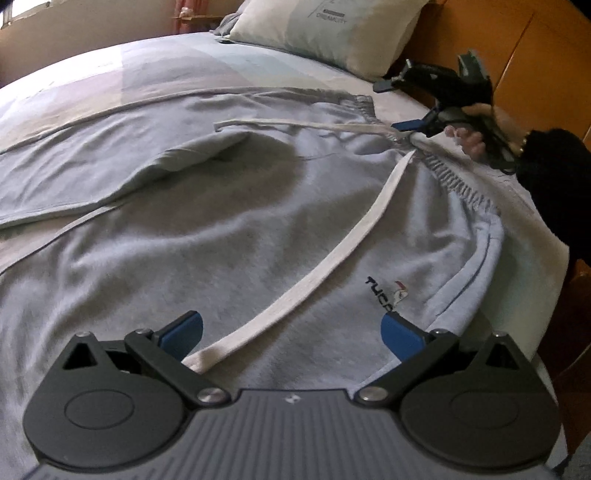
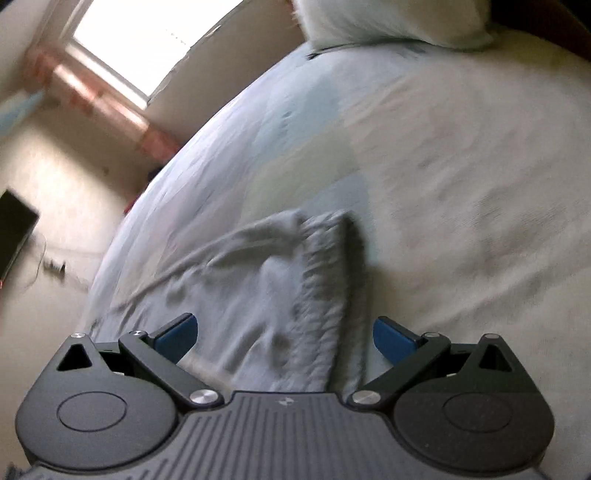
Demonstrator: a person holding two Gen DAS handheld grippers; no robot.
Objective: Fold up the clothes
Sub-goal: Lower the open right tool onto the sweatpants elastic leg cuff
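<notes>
Sweatpants (image 1: 229, 236) lie flat under the wide-spread left tool (image 1: 291, 332); right tool (image 2: 282, 334), also wide, hovers over the waistband (image 2: 325, 280).

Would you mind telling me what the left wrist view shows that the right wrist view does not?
Only the left wrist view shows the white drawstring, the small logo, the open left gripper and the hand holding the right gripper at the waistband. Only the right wrist view shows the window. Both show the grey trousers, the bed and a pillow.
</notes>
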